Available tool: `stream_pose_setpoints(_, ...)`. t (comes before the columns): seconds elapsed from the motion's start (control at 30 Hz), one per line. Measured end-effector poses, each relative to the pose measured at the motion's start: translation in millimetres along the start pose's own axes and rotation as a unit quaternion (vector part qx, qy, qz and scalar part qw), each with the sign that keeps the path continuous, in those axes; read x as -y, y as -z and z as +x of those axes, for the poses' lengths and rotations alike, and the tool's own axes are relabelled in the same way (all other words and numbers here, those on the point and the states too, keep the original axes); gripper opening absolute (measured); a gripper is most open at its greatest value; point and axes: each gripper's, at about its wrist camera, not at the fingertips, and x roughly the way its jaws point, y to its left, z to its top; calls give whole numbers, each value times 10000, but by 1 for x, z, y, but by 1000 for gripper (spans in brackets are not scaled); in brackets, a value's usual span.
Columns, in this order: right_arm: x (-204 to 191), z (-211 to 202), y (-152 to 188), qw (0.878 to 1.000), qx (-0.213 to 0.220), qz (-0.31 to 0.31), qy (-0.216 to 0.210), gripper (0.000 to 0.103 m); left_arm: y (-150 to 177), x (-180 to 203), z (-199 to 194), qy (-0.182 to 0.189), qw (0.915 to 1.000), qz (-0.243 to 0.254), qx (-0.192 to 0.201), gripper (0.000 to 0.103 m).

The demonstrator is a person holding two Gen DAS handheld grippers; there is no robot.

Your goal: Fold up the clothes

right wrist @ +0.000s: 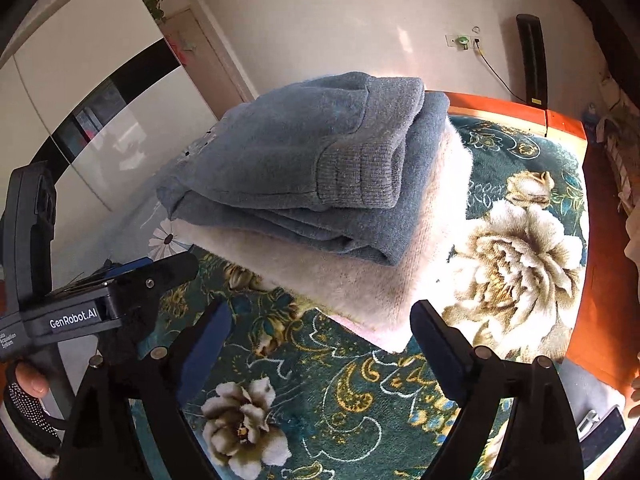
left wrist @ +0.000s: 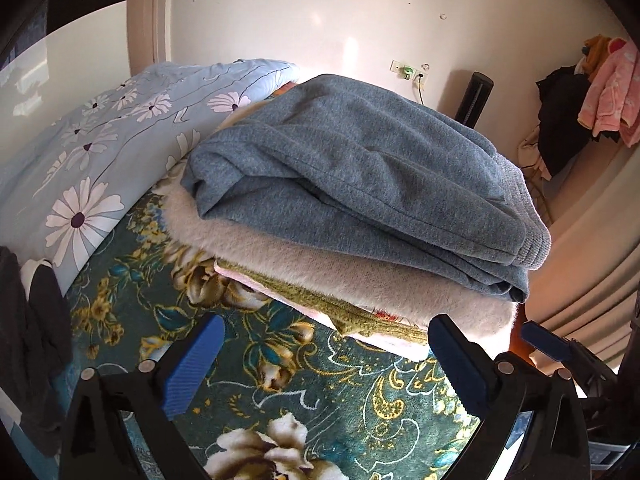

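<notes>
A folded blue-grey knit sweater [left wrist: 352,176] lies on top of a stack of folded clothes on the bed, resting directly on a fluffy cream-white garment [left wrist: 320,264], with an olive-green knit piece [left wrist: 320,304] and a pale pink layer showing under that at the stack's near edge. In the left wrist view the stack fills the centre, and the sweater's ribbed hem hangs toward 3 o'clock. The stack sits on a dark teal floral blanket [left wrist: 280,392]; a light blue daisy-print quilt [left wrist: 100,152] is bunched at 9 to 10 o'clock of it, and dark clothing [left wrist: 28,352] lies at the frame's left edge. The left gripper [left wrist: 326,344] has its blue-padded fingers spread wide, nothing between them, the tips just short of the stack's near edge. In the right wrist view the right gripper [right wrist: 322,322] is likewise spread wide and empty, its tips near the white garment's edge, with the ribbed cuff [right wrist: 360,180] of the sweater facing the camera. The left gripper's body shows there at 8 o'clock, a thumb [right wrist: 32,380] beneath it. Pink and dark clothes [left wrist: 608,88] hang at 2 o'clock by the wall.
</notes>
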Motion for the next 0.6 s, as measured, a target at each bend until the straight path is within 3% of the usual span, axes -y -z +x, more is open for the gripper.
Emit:
stream_pose_setpoints(0.17, 0, 4, 3, 10000, -8, -71, 23, 92, 4, -6, 5, -203, 9996, -187, -43, 103)
stream_pose_setpoints(0.33, 0, 7, 4, 9999, -60, -95, 61, 92, 8, -2, 9, -703, 9975, -18, 56, 103)
stream_pose_setpoints(0.6, 3, 13, 6, 9998, -154, -112, 86, 92, 11, 12, 18, -705, 9972, 252, 24, 103)
